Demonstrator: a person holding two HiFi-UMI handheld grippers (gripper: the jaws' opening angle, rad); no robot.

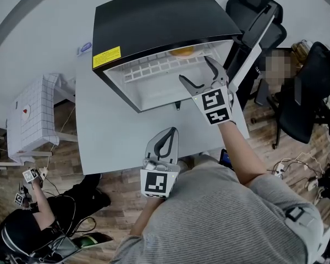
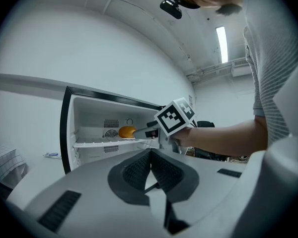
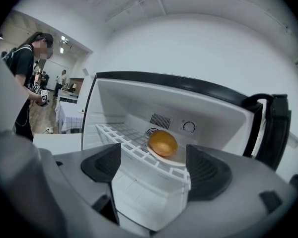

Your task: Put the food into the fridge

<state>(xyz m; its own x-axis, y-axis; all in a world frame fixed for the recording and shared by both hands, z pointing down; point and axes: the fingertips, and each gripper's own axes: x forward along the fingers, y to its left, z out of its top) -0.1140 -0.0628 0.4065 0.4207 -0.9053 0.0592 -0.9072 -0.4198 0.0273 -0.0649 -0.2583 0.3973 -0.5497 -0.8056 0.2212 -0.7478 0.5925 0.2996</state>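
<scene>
My right claw [image 1: 194, 69] gapes wide and empty before the fridge [image 1: 154, 15] shelf [image 3: 120, 139] bearing the bun [image 3: 162, 143], while my left claw [image 1: 169, 139] is closed on nothing.

I record an office-type workroom: swivel office chairs [image 1: 247, 4], loose cables [image 1: 289, 166] on wood flooring [image 1: 264, 120], and a second person [image 1: 22, 224] working nearby.

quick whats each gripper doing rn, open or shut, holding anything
Left gripper: shut, holding nothing.
Right gripper: open, empty; the bread roll lies on the fridge shelf beyond its jaws.
</scene>
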